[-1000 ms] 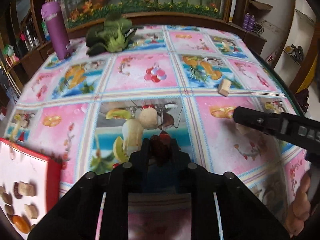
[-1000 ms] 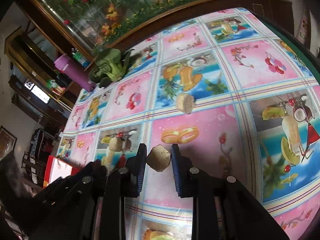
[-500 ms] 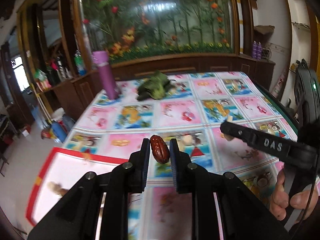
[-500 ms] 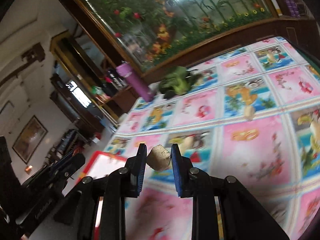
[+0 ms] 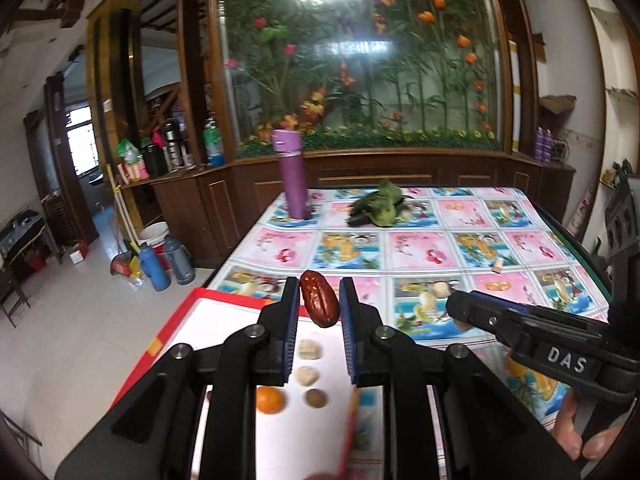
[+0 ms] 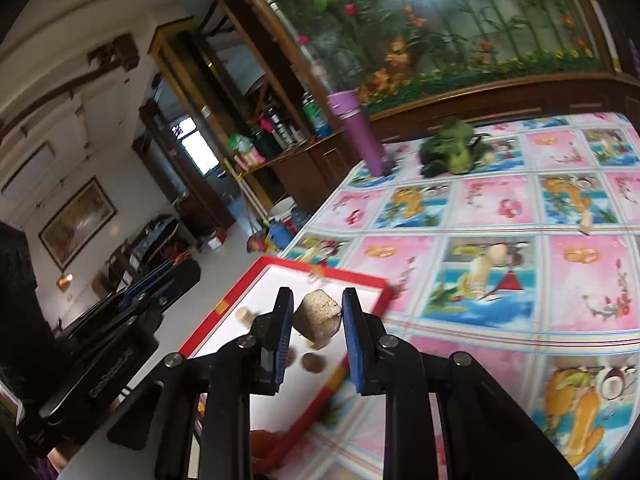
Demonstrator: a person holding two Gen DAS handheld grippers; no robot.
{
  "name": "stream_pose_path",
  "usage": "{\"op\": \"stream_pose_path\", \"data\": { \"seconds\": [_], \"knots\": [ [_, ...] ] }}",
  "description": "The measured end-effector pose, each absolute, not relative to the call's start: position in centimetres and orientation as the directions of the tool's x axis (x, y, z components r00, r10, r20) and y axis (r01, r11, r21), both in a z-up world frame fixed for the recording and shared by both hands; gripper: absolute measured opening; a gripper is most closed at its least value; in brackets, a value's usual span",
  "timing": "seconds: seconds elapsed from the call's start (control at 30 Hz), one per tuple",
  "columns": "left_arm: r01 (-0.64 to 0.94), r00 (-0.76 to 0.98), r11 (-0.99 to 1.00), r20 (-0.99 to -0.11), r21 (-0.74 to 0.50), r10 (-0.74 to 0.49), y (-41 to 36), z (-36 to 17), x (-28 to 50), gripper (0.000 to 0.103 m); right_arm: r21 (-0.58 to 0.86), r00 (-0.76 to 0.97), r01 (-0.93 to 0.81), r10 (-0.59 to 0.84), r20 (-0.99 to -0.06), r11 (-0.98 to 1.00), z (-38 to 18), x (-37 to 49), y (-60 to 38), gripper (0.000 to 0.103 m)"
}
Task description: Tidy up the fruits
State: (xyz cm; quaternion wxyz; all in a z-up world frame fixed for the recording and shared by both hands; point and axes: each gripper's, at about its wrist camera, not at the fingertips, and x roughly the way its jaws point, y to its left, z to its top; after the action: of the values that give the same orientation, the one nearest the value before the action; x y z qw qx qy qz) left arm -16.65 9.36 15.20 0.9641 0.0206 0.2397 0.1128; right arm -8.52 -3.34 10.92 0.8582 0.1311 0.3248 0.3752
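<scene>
My left gripper [image 5: 319,300] is shut on a dark red date [image 5: 319,299] and holds it in the air above a red-rimmed white tray [image 5: 224,320]. Several small pieces lie in the tray, among them an orange fruit [image 5: 270,399] and a brown nut [image 5: 315,398]. My right gripper [image 6: 317,312] is shut on a beige cube-shaped piece [image 6: 318,319], also above the tray [image 6: 248,300]. The right gripper's body shows at the right of the left wrist view [image 5: 560,344]. Two beige pieces [image 5: 441,289] [image 5: 498,265] lie on the tablecloth.
The table has a pink and blue fruit-print cloth [image 5: 420,240]. A purple bottle [image 5: 292,174] and a bunch of green leaves [image 5: 380,204] stand at its far side. The tray overhangs the table's left edge above the floor.
Both grippers have lifted off the tablecloth with their pieces and swung left, over the red-rimmed tray.
</scene>
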Motion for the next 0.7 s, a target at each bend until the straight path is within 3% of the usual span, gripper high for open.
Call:
{"op": "stream_pose_path", "data": {
  "seconds": [0.7],
  "knots": [
    [-0.347, 0.8, 0.937, -0.511, 0.033, 0.314, 18.2, 11.6, -19.4, 0.022, 0.418, 0.389, -0.636, 0.737, -0.552, 0.648, 8.7, -11.2, 5.2, 0.023]
  ]
}}
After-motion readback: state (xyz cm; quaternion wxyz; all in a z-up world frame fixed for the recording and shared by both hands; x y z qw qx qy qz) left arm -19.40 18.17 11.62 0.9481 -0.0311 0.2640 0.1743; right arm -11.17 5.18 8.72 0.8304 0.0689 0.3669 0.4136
